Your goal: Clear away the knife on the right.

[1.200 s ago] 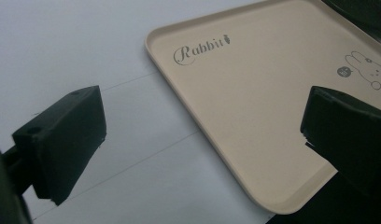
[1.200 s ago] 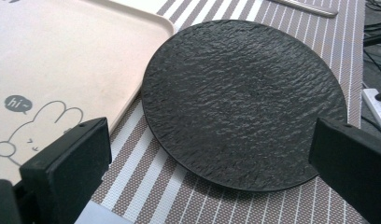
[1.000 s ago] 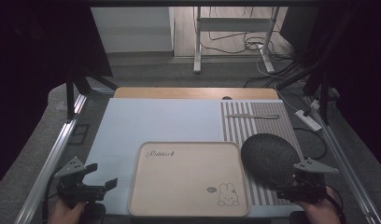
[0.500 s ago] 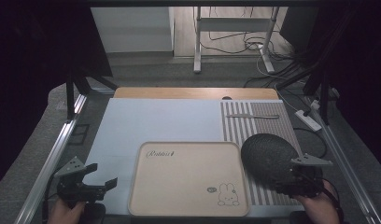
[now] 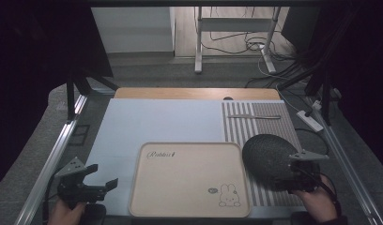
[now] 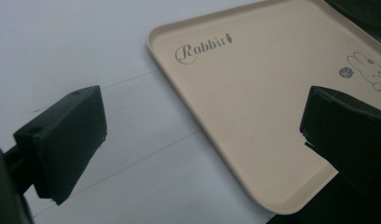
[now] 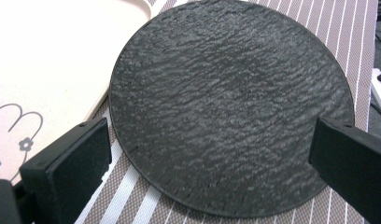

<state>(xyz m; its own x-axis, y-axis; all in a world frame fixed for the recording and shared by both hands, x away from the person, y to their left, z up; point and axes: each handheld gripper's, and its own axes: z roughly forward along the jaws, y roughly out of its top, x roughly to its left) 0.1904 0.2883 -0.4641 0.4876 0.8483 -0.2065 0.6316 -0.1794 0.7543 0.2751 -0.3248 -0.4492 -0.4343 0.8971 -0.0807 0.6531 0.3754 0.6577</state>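
Right gripper (image 7: pixel 207 172) jaws spread wide, straddling near rim of black slate plate (image 7: pixel 230 102), lined up to grip it. Plate on striped placemat (image 7: pixel 356 28), beside beige rabbit tray (image 5: pixel 189 180). Left gripper (image 5: pixel 101 177) wide open, empty, left of tray's edge.

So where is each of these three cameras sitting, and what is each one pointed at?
High view: fixed above the person's side of the table, looking forward and down on the beige tray and black plate; both hands show, holding the left gripper and right gripper.
Left gripper view: rides on the left gripper, looking between its open jaws at the tray's corner.
Right gripper view: rides on the right gripper, looking between its open jaws down at the plate on the striped mat.
Shared: the tray's rabbit drawing appears in all three.
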